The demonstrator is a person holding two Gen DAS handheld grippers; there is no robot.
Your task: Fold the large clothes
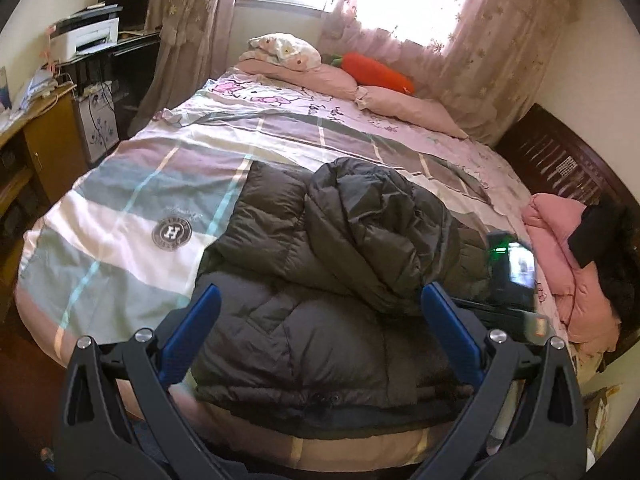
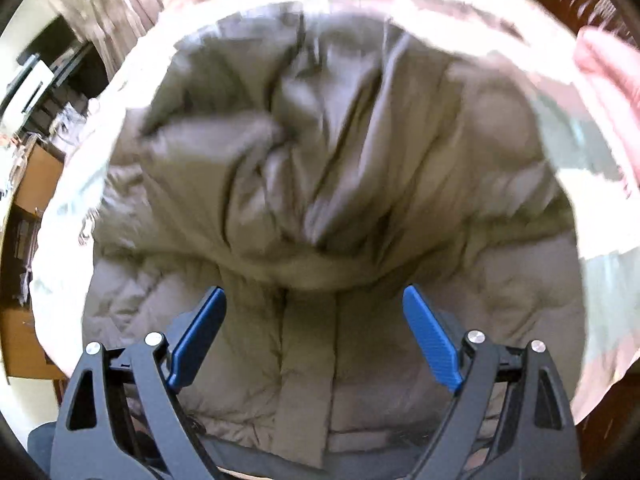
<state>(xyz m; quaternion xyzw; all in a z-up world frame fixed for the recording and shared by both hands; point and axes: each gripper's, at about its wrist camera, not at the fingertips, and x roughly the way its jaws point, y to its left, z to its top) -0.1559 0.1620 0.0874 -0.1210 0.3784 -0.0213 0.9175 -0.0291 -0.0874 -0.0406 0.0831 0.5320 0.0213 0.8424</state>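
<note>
You are holding your left gripper [image 1: 320, 296] and right gripper [image 2: 314, 300] above a dark puffer jacket [image 1: 320, 280] that is lying rumpled on the near edge of the bed [image 1: 120, 200]; both are standing wide apart, gripping nothing.

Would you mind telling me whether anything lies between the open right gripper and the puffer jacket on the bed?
Nothing visible does. The right gripper hangs open directly over the dark puffer jacket, with only air between its blue fingers and the quilted fabric.
</note>
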